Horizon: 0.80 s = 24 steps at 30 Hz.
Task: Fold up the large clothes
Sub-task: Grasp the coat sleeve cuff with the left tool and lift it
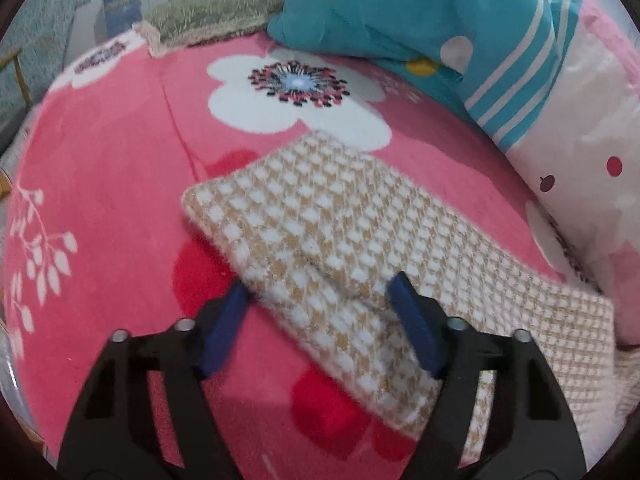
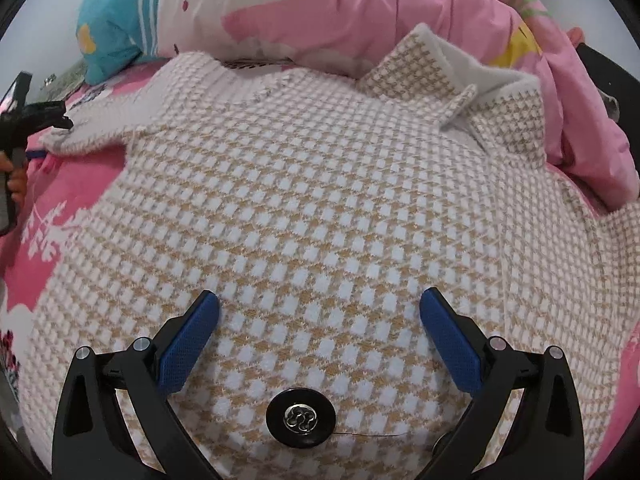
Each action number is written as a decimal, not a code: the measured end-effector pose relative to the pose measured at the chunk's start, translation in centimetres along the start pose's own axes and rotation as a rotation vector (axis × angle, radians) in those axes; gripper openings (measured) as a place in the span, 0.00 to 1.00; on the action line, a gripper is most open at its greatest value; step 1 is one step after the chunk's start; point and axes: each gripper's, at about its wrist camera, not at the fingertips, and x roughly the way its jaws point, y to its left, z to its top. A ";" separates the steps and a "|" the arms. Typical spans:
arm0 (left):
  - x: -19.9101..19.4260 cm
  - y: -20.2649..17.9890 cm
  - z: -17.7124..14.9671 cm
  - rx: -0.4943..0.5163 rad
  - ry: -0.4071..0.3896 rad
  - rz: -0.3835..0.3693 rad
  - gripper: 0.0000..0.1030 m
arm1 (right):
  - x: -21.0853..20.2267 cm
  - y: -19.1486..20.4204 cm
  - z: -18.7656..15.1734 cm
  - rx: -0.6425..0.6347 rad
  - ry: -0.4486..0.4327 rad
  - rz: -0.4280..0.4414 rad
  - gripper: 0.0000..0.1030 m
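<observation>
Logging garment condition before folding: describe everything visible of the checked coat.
The checked coat is thick, fuzzy tan-and-white houndstooth knit, spread flat on the pink floral blanket. Its collar shows white lining, a large black button sits near the right gripper, and one sleeve stretches out between the left gripper's open fingers.

My left gripper [image 1: 320, 292] and the sleeve [image 1: 320, 248] looked motion-blurred; the coat [image 2: 320, 220] ran past the frame's bottom edge, its second button [image 2: 442, 446] half-hidden behind my right finger.
</observation>
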 end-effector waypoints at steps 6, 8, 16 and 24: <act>-2.3 -2.0 0.1 0.103 -0.100 0.093 0.17 | -0.4 -0.4 0.1 -0.011 0.018 0.018 0.95; -3.7 -2.9 0.1 0.148 -0.135 0.097 0.13 | -0.7 -0.6 0.3 -0.009 0.021 0.025 0.95; -18.5 -12.7 -5.3 0.466 -0.441 -0.031 0.09 | -6.2 -2.8 -1.6 0.075 -0.051 0.036 0.95; -29.8 -24.1 -17.9 0.784 -0.501 -0.338 0.09 | -12.8 -7.3 -6.4 0.150 -0.104 -0.033 0.95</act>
